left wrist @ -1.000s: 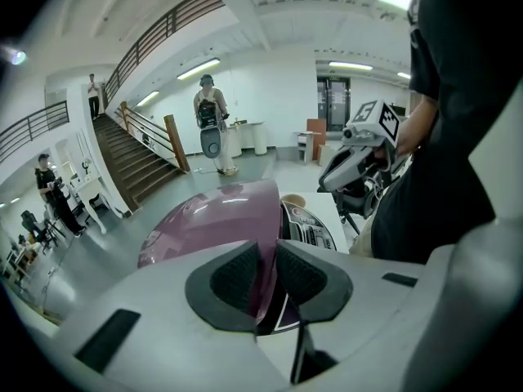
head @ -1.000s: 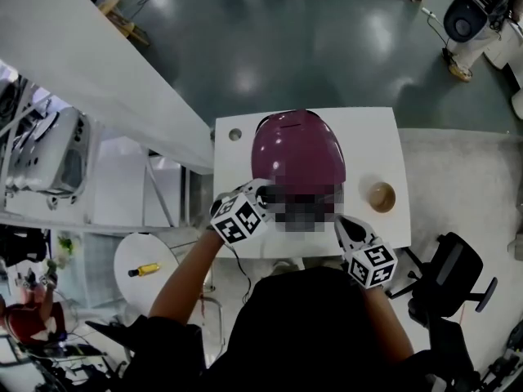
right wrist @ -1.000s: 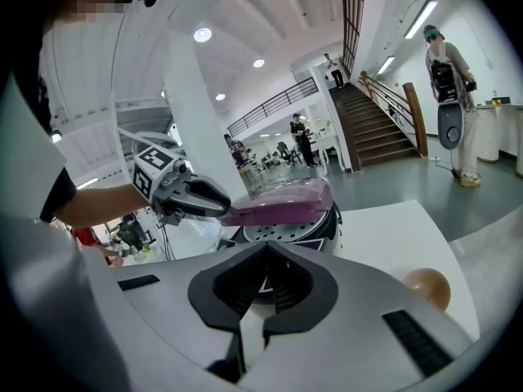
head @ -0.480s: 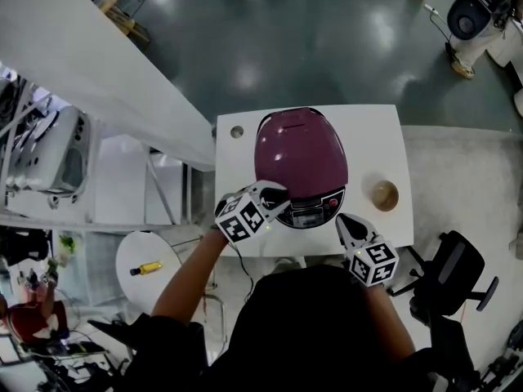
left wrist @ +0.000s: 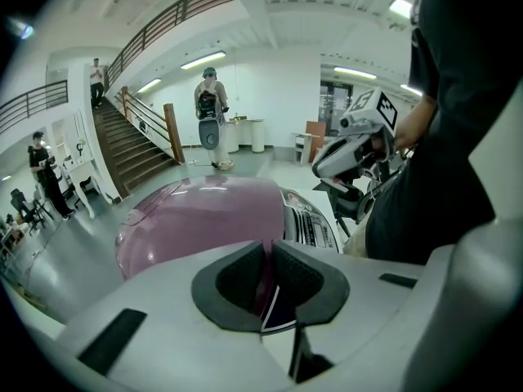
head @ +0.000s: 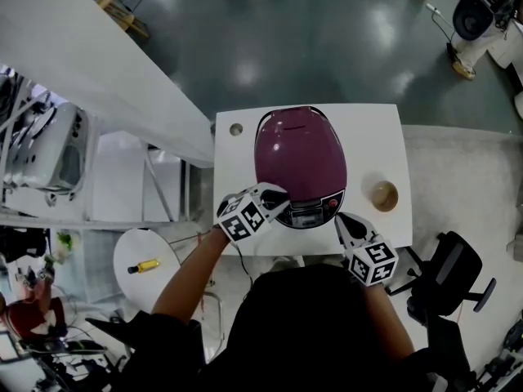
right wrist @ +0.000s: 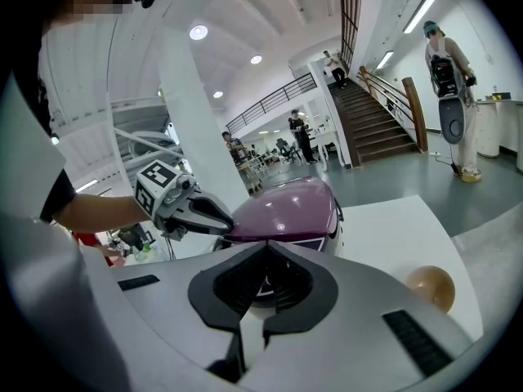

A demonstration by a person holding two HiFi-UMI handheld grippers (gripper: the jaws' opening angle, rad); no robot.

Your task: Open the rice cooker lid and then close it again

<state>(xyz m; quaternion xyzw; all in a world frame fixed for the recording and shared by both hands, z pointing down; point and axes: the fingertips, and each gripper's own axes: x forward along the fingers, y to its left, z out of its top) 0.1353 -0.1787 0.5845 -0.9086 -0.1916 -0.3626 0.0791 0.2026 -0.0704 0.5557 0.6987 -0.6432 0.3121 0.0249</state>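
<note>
A rice cooker with a purple lid (head: pixel 300 153) stands on the white table (head: pixel 376 137), lid down, its control panel (head: pixel 310 212) facing me. My left gripper (head: pixel 282 194) is at the lid's front-left edge. In the left gripper view its jaws (left wrist: pixel 268 260) have just been closing to a thin slit. Nothing is gripped between them; the purple lid (left wrist: pixel 204 219) shows beyond. My right gripper (head: pixel 341 219) hovers at the cooker's front right, shut and empty. In the right gripper view it (right wrist: pixel 265 272) points at the lid (right wrist: pixel 286 207), with the left gripper (right wrist: pixel 221 215) alongside.
A brown round bowl (head: pixel 382 195) sits on the table right of the cooker. A small round hole or cap (head: pixel 236 129) marks the table's far-left corner. An office chair (head: pixel 449 272) stands to the right, a round stool (head: pixel 145 264) with a yellow tool to the left.
My left gripper has dipped slightly at the lid's front-left edge. The right gripper and the cooker have stayed put.
</note>
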